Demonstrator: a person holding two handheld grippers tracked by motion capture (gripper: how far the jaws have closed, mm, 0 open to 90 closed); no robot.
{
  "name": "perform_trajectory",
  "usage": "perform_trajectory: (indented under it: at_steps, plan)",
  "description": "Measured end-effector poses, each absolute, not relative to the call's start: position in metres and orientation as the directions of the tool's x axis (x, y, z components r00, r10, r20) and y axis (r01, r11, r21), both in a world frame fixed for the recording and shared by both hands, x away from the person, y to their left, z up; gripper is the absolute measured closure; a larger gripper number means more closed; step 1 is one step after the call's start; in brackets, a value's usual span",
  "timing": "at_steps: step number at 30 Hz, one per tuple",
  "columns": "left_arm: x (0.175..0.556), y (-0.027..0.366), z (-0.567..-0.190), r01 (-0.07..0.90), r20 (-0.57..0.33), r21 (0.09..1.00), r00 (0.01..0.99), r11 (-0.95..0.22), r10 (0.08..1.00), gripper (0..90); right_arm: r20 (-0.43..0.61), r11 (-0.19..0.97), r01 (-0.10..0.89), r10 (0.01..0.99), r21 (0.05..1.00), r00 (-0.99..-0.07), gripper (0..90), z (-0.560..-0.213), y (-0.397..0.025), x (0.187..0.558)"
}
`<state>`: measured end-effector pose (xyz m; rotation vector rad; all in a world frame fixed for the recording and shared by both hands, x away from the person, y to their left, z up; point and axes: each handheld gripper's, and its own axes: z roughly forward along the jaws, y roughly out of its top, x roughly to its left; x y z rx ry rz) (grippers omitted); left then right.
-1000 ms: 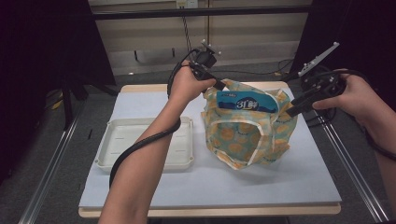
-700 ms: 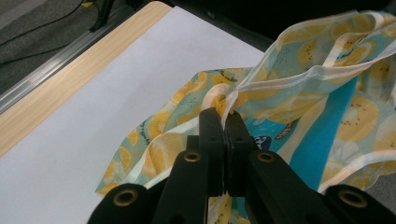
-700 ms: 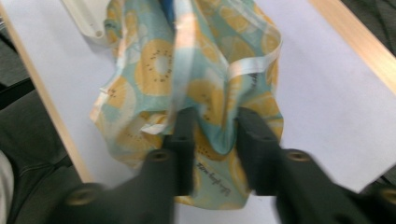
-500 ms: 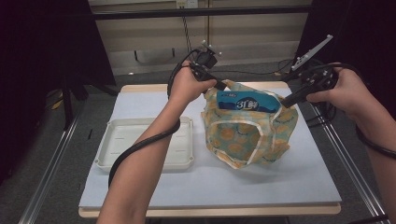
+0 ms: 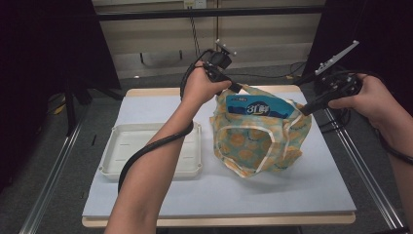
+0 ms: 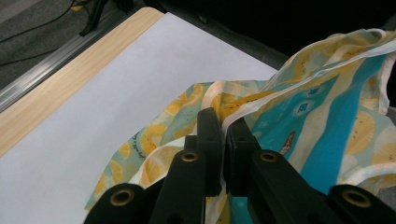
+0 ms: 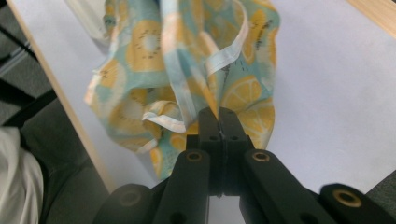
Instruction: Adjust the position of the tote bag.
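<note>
Fruit-print bag (image 5: 258, 141): upright, mid-table, right of white tray (image 5: 146, 151). Left gripper (image 5: 238, 88), right gripper (image 5: 306, 110): clamped on opposite rim edges, mouth spread. Blue packet (image 5: 258, 108): inside, top protruding. Removal pending; tray bare.

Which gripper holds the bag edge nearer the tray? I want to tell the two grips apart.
The left gripper: it pinches the bag at its rim on the tray side, while the right gripper pinches the far rim.
</note>
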<state>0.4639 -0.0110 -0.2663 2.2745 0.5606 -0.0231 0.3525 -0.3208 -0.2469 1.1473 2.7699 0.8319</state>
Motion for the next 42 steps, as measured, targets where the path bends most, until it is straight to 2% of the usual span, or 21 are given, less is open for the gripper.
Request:
perform_trajectory:
  at_steps: [5,15,18,20,22,24,26,33,38,42]
  plan:
    - [0.470,-0.014,-0.266,0.407,-0.194,0.691,0.900,-0.597,0.390,85.9,0.197,0.518,0.678,0.700,0.522,-0.686,90.0,-0.252,-0.329,0.357]
    - [0.467,-0.013,-0.249,0.394,-0.202,0.720,0.907,-0.571,0.371,87.4,0.202,0.539,0.668,0.681,0.513,-0.704,90.0,-0.239,-0.333,0.355]
    - [0.468,-0.015,-0.256,0.393,-0.176,0.709,0.902,-0.585,0.393,83.1,0.180,0.532,0.681,0.706,0.503,-0.685,90.0,-0.246,-0.334,0.358]
    - [0.468,-0.014,-0.259,0.395,-0.155,0.719,0.893,-0.572,0.422,71.5,0.158,0.550,0.686,0.714,0.477,-0.682,90.0,-0.255,-0.331,0.360]
    - [0.470,-0.008,-0.262,0.419,-0.177,0.730,0.879,-0.539,0.443,65.8,0.151,0.562,0.689,0.715,0.458,-0.683,89.8,-0.263,-0.329,0.361]
    - [0.472,-0.002,-0.263,0.438,-0.189,0.736,0.865,-0.516,0.465,54.3,0.156,0.556,0.696,0.720,0.454,-0.676,89.6,-0.271,-0.327,0.362]
    - [0.473,0.006,-0.264,0.448,-0.181,0.734,0.854,-0.511,0.488,49.7,0.161,0.557,0.700,0.720,0.446,-0.675,89.5,-0.278,-0.326,0.363]
    - [0.466,0.031,-0.276,0.460,-0.192,0.733,0.847,-0.502,0.496,47.1,0.158,0.552,0.700,0.724,0.453,-0.672,89.0,-0.290,-0.326,0.360]
    - [0.460,0.044,-0.285,0.498,-0.240,0.730,0.828,-0.468,0.506,48.1,0.139,0.559,0.693,0.724,0.455,-0.676,88.1,-0.295,-0.326,0.357]
    - [0.452,0.048,-0.288,0.484,-0.226,0.721,0.840,-0.495,0.493,49.0,0.135,0.555,0.691,0.727,0.462,-0.674,87.9,-0.297,-0.325,0.354]
